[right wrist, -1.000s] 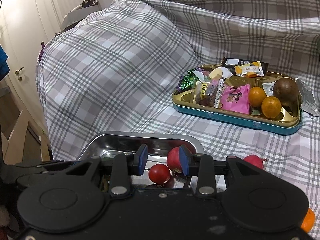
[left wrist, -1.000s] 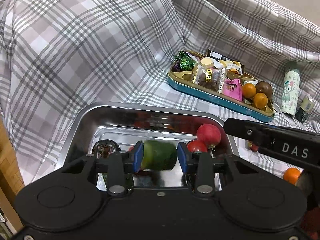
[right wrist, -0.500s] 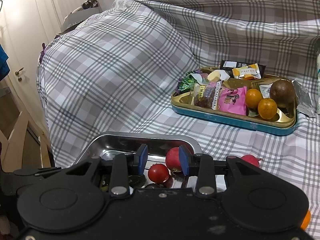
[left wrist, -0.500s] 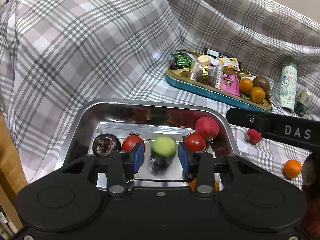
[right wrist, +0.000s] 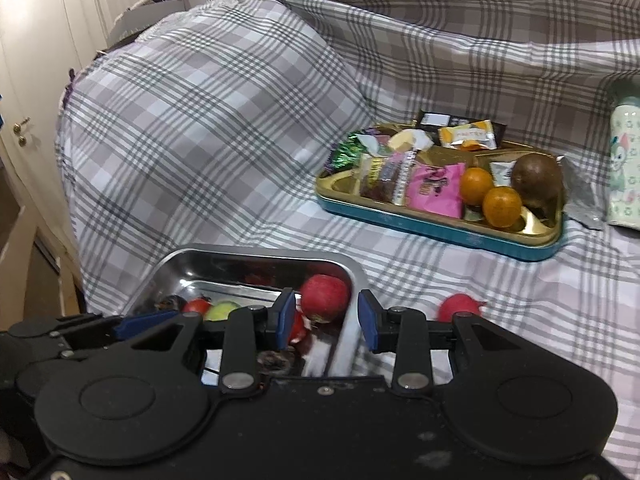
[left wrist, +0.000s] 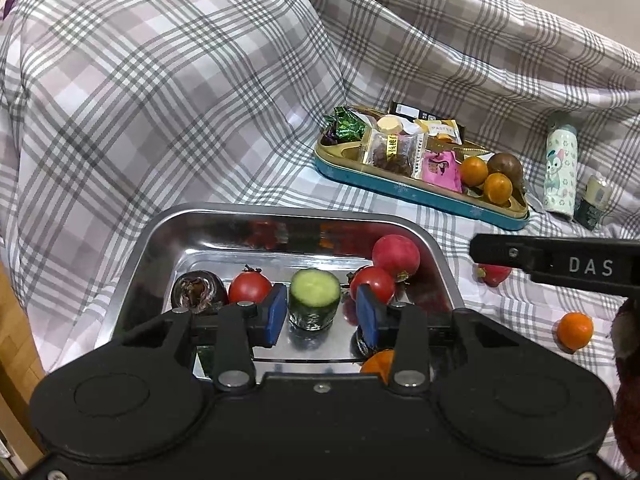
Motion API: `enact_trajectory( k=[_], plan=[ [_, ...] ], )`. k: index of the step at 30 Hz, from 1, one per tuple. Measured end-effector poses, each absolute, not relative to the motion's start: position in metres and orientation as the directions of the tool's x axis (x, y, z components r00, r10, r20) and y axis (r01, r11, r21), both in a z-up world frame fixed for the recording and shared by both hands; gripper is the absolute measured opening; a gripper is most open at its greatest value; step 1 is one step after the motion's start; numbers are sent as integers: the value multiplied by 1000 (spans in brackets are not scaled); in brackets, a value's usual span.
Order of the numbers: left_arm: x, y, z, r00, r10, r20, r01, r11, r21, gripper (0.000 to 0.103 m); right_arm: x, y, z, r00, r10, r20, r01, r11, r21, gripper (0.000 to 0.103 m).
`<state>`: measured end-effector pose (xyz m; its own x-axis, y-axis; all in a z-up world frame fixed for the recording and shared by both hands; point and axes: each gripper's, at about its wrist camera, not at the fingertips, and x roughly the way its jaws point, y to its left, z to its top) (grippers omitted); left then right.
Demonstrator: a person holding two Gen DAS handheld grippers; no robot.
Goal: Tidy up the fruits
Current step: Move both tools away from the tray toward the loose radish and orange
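Note:
A steel tray (left wrist: 172,236) on the plaid cloth holds a cucumber piece (left wrist: 314,300) standing on end, two tomatoes (left wrist: 249,287), a red radish (left wrist: 396,255), a dark fruit (left wrist: 196,293) and an orange fruit (left wrist: 378,362). My left gripper (left wrist: 322,316) is open and empty, its pads apart from the cucumber piece on either side. My right gripper (right wrist: 326,318) is open and empty above the tray's right rim (right wrist: 352,276), near the radish (right wrist: 325,297). A second radish (left wrist: 493,274) and a small orange (left wrist: 574,330) lie on the cloth right of the tray.
A gold and teal snack tray (left wrist: 420,196) at the back right holds wrapped sweets, two oranges (right wrist: 502,206) and a brown fruit (right wrist: 536,179). A printed bottle (left wrist: 560,174) and a small jar (left wrist: 595,202) stand beyond it. A cloth-covered mound rises at the left.
My left gripper let go of the cucumber piece, which now stands in the tray, and drew back and up. My right gripper shifted right over the tray's rim.

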<state>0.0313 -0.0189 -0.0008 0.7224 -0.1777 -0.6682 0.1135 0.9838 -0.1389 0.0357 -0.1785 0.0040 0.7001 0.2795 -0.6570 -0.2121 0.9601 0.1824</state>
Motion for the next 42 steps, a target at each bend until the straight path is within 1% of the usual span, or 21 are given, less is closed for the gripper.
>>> enact_trajectory(
  k=[6,12,18,23,29,33,37,42],
  plan=[
    [30,-18,-1,719,-196,-667,116,980,-164,48,45,-206,5,668,220,-711,-129,975,181,37],
    [28,-26,-1,719,-200,-666,144,980,-139,48,55,-249,6,636,157,-756,-14,981,193,37],
    [25,-33,-2,719,-199,-666,176,979,-103,48,61,-294,4,603,119,-789,124,963,240,37],
    [26,-40,-3,700,-194,-688,185,979,-87,48,59,-320,3,591,78,-803,212,945,248,38],
    [28,-61,-3,674,-153,-723,189,982,-32,48,58,-331,0,575,27,-818,248,947,206,38],
    [27,-80,6,663,-178,-728,220,975,-37,48,56,-335,-1,561,13,-827,249,951,184,38],
    [26,-104,19,671,-193,-716,256,967,-21,48,53,-337,-1,553,2,-833,250,954,168,38],
    [28,-128,28,667,-226,-710,293,956,-29,48,51,-340,1,551,-4,-835,254,953,163,39]
  ],
)
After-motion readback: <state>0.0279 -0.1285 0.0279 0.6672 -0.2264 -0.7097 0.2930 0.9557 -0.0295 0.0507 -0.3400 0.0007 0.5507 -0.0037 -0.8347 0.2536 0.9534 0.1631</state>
